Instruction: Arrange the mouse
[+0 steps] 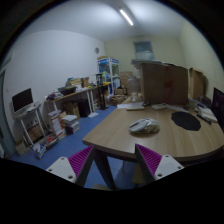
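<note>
Gripper view: the gripper [122,165] hovers short of a round wooden table [160,140], its pink-padded fingers [82,162] spread apart and holding nothing. The mouse [144,126] lies on the tabletop at twelve o'clock beyond them, a dark mouse pad [186,120] at two o'clock.

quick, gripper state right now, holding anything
gripper: open, holding nothing; the mouse lies on the table beyond the fingers.

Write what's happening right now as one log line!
gripper open, holding nothing | mouse on table, beyond fingers | mousepad beside mouse
</note>
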A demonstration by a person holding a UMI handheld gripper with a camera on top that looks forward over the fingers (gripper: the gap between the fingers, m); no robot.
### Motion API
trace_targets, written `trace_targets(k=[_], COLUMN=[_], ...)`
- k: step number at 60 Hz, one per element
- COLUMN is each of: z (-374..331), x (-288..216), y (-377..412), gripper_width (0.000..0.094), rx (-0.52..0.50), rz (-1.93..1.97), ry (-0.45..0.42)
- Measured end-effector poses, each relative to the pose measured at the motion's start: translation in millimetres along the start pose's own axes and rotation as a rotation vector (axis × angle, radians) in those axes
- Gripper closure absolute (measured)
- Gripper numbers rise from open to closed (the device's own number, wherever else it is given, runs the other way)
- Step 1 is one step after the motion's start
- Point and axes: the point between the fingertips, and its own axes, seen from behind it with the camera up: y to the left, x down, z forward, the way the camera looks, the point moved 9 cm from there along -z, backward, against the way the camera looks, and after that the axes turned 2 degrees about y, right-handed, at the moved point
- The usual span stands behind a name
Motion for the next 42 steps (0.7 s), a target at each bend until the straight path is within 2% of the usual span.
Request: trace_targets(k=[7, 8, 11, 21, 29, 42], z=[6.2, 25.9, 15.6, 50.5, 81.3, 116.5], x=[-3.9, -9.0, -13.5, -23.3, -24.1, -30.5], y=[-24.3, -21.1, -53.4, -99.0, -119.7, -131.9], gripper_width=[0.0101, 0.0102, 0.0099, 0.0100, 0.0086, 0.0090], rx=[0.071, 0.083, 0.117, 0.198, 0.201, 0.192], rz=[-0.025, -0.029, -0.046, -0.104, -0.127, -0.121], ry=[0.008, 0.011, 0.012, 0.071, 0.129, 0.170])
